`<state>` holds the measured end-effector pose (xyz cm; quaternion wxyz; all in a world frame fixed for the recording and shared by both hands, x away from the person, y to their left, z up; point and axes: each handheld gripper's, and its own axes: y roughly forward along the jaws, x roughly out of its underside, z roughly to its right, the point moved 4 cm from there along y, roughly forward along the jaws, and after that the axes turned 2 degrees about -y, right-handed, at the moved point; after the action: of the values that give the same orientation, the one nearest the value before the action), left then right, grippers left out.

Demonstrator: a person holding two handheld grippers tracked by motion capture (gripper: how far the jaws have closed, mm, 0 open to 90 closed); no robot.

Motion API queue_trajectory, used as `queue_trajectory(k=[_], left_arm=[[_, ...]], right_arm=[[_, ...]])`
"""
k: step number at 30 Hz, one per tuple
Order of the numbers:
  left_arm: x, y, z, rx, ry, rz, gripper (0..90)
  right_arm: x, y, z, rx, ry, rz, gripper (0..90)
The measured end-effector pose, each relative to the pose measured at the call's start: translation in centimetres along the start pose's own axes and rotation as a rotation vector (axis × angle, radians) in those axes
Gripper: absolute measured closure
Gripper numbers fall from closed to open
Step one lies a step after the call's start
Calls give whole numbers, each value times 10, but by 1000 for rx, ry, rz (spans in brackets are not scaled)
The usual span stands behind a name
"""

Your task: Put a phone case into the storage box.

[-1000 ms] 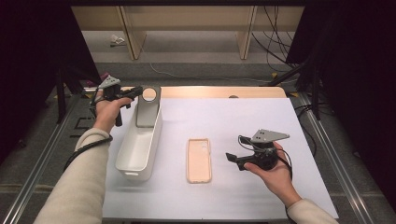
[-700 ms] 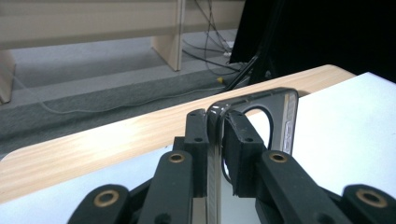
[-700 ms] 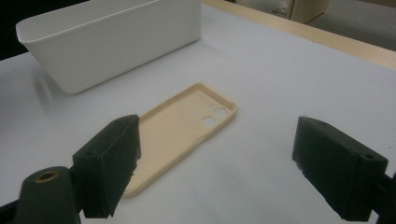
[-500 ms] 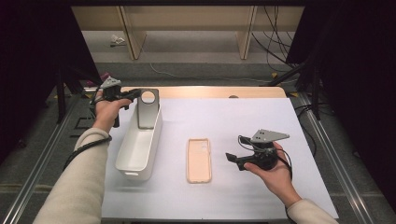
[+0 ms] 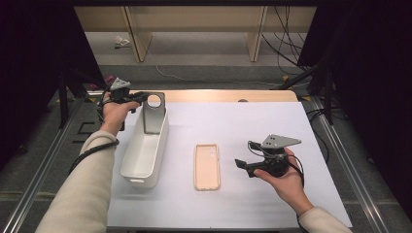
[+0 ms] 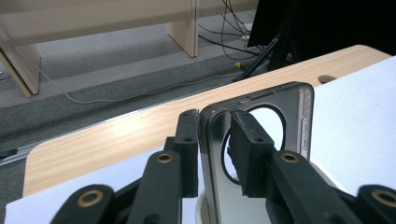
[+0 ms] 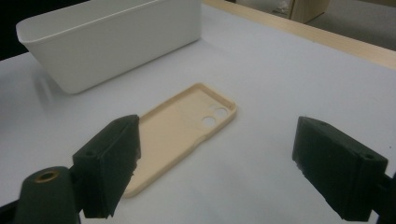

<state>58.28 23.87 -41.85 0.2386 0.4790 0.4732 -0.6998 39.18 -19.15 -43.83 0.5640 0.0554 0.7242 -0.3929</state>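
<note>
My left gripper is shut on a grey phone case with a round camera hole, held upright at the far end of the white bin. In the left gripper view the jaws clamp the grey case by its edge, gripper. A beige phone case lies flat on the white mat, inside up. My right gripper stands open just right of it, empty. In the right gripper view the beige case lies between and ahead of the open gripper, with the bin behind.
The white mat covers a wooden table whose far edge shows. Metal rails run along both sides. Cables and wooden furniture legs lie on the floor beyond.
The left gripper and the grey case have shifted slightly, staying over the bin's far end. The right gripper has not moved.
</note>
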Motion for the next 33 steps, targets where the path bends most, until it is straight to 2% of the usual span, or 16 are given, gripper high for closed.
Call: queue_trajectory(k=[4, 7, 10, 11, 13, 16, 18, 20, 24, 26, 29, 33], left_arm=[[1, 0, 0, -23, 8, -26, 656], [1, -2, 1, -41, 6, -49, 539], [-3, -5, 1, -48, -12, -40, 427], [-4, -7, 2, -48, -11, -41, 411], [-7, -11, 3, -64, -6, -51, 315], [-9, -17, 4, -70, 7, -44, 239], [-10, -21, 7, -57, -19, -26, 184], [-10, -27, 10, -34, -52, -12, 185], [-1, -42, 18, -5, -35, -32, 230], [5, -51, 22, -8, -28, -42, 151], [12, -65, 30, -1, -24, -31, 96], [23, -84, 46, 30, -47, -14, 9]], right_arm=[[0, 0, 0, 0, -1, -1, 163], [0, 0, 0, 0, 0, 0, 163], [0, 1, 0, -1, 0, -1, 163], [0, 1, 0, -2, 0, -1, 163], [0, 1, -1, -1, -1, -3, 163], [0, 1, -1, -2, -3, -2, 163], [0, 1, -1, -3, -3, -2, 163], [0, 2, -1, -2, -2, -5, 163], [0, 2, -2, -6, -9, -6, 163], [0, 2, -2, -6, -10, -5, 163], [0, 3, -3, -5, -15, -10, 163], [-1, 4, -4, -5, -17, -12, 163]])
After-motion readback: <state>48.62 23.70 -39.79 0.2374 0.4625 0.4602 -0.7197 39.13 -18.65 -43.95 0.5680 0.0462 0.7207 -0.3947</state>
